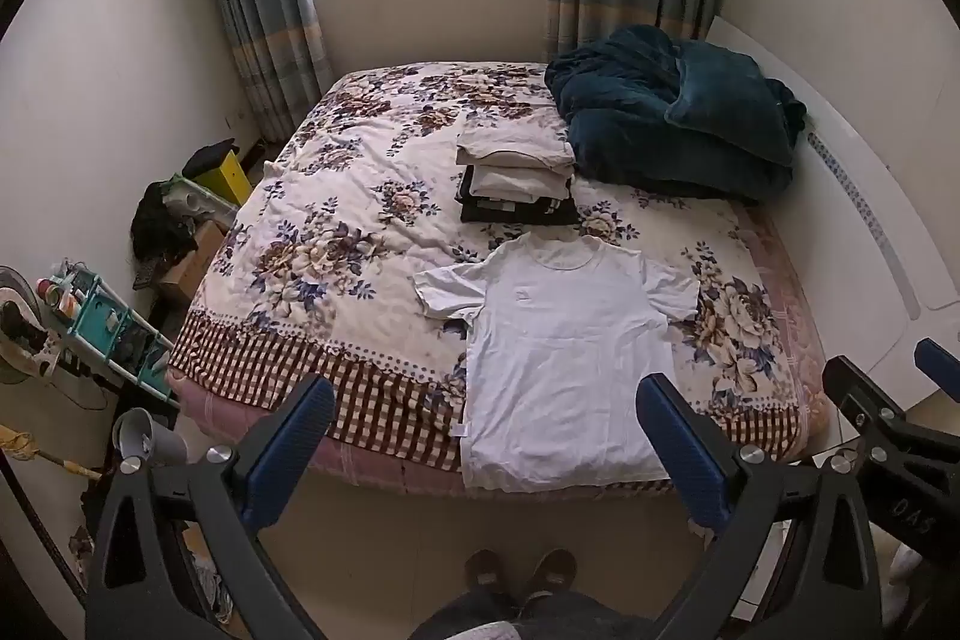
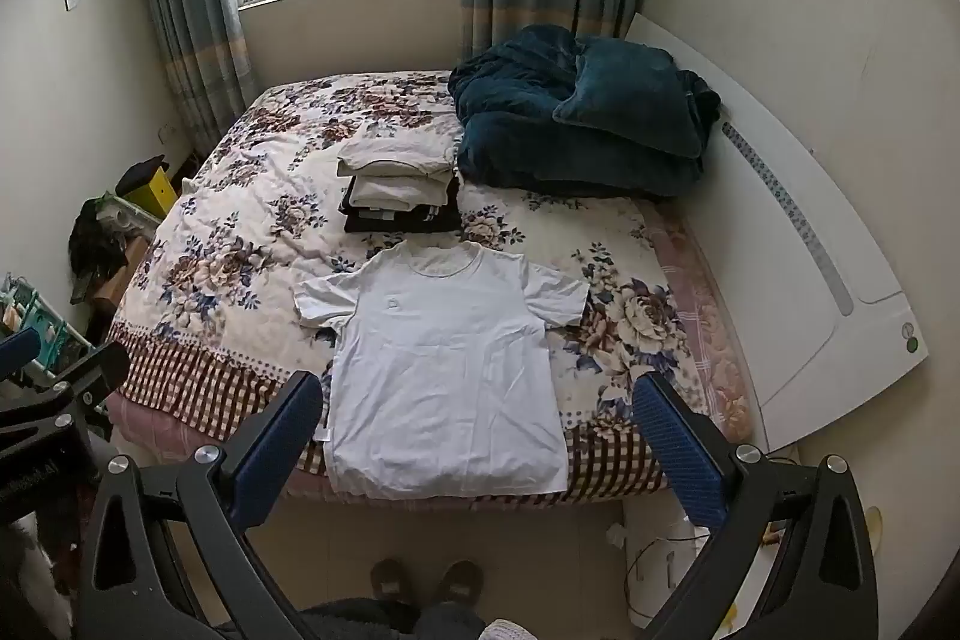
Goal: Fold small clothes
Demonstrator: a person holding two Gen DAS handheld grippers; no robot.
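Shirt (image 1: 567, 340) lies flat and unfolded at the near edge of the bed (image 1: 336, 232); we count it as pending. Behind it, a stack (image 1: 516, 178) is already folded. Left gripper (image 1: 486, 436) and right gripper (image 2: 480, 430) gape empty.

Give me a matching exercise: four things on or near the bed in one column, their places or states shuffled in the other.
1. T-shirt
2. Clothes pile
3. Blanket
4. Slippers

A. Bunched up by the headboard
B. Spread flat at the bed's near edge
C. On the floor
D. Folded and stacked mid-bed

Pairs: 1-B, 2-D, 3-A, 4-C
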